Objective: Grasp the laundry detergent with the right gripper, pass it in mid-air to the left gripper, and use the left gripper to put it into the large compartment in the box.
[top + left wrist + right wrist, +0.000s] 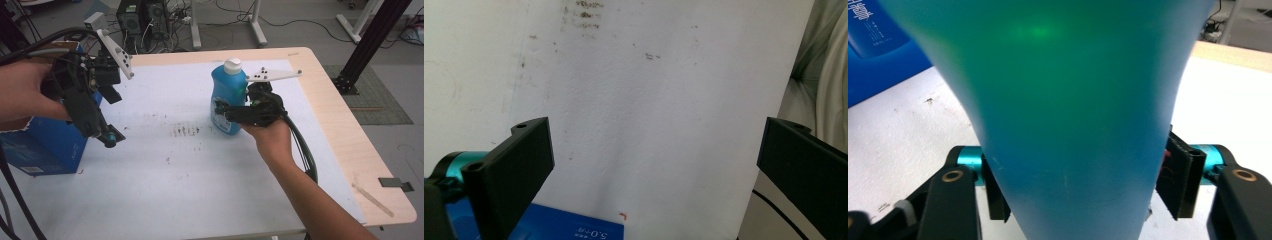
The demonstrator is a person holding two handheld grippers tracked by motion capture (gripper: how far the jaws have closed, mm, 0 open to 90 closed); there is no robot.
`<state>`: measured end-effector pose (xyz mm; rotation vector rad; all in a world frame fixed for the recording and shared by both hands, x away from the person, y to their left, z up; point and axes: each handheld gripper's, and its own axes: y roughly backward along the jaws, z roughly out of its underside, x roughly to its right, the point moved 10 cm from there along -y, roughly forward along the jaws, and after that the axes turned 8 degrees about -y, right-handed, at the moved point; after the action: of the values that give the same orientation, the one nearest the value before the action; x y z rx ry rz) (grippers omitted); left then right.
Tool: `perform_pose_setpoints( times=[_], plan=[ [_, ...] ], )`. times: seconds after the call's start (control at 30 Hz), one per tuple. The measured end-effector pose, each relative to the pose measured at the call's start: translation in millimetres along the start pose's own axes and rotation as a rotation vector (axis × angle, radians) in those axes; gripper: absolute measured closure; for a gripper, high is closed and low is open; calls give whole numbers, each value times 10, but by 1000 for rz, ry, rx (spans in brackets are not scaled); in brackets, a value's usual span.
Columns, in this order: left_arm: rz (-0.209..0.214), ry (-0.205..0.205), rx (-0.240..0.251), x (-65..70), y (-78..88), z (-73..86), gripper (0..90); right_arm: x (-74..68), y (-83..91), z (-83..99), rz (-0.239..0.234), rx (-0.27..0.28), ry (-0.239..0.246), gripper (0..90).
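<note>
Here the right tongs clamp the lower body of the upright blue bottle, which stands on the bench at about one o'clock from its middle. At nine o'clock the left tongs gape wide, empty, above a blue box.
</note>
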<state>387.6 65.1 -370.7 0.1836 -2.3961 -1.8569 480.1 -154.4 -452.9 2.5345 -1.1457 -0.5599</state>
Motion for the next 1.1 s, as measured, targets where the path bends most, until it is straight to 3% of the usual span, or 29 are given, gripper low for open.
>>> perform_pose_setpoints(
  times=[0.67, 1.0, 1.1],
  plan=[
    [3, -2, 2, 6, -12, -19, 17, -20, 27, -5, 48, 21, 100, 468],
    [1, -16, 33, 15, 47, -77, 17, -62, 86, -3, -9, -14, 140, 470],
    [-4, -36, 47, 28, 97, -140, 17, -154, 154, -48, -71, -30, 167, 469]
  ],
)
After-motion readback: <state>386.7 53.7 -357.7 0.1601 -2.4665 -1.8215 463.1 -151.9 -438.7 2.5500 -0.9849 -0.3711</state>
